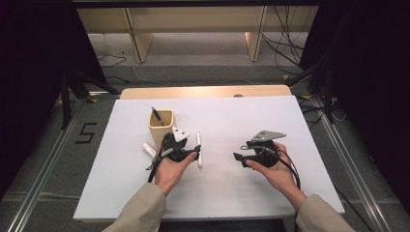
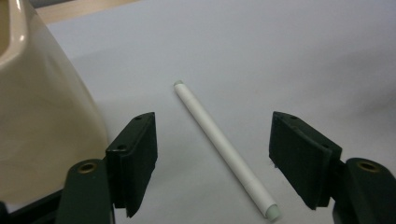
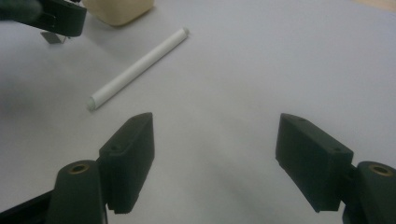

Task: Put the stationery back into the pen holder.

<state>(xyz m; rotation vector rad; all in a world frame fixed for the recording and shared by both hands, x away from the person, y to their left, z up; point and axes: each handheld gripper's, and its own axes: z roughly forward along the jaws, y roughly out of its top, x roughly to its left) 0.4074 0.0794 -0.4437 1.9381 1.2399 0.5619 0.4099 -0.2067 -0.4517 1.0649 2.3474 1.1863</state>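
Your left gripper [image 2: 212, 158] sits low over the white sheet [image 1: 222, 183], jaws spread wide with nothing pinched — the white pen [image 2: 224, 149] lies flat on the sheet between them, touching neither pad. The beige cup [image 2: 42, 121] stands just beside the left jaw, a blue pen [image 1: 156, 116] upright inside it. A second white pen [image 1: 149, 150] lies by the cup. Your right gripper [image 3: 215, 163] is wide open too, empty — well apart from the pen.

White pen [image 2: 223, 148]; beige cup [image 1: 161, 124]; white table sheet [image 1: 241, 121]; black jaws.
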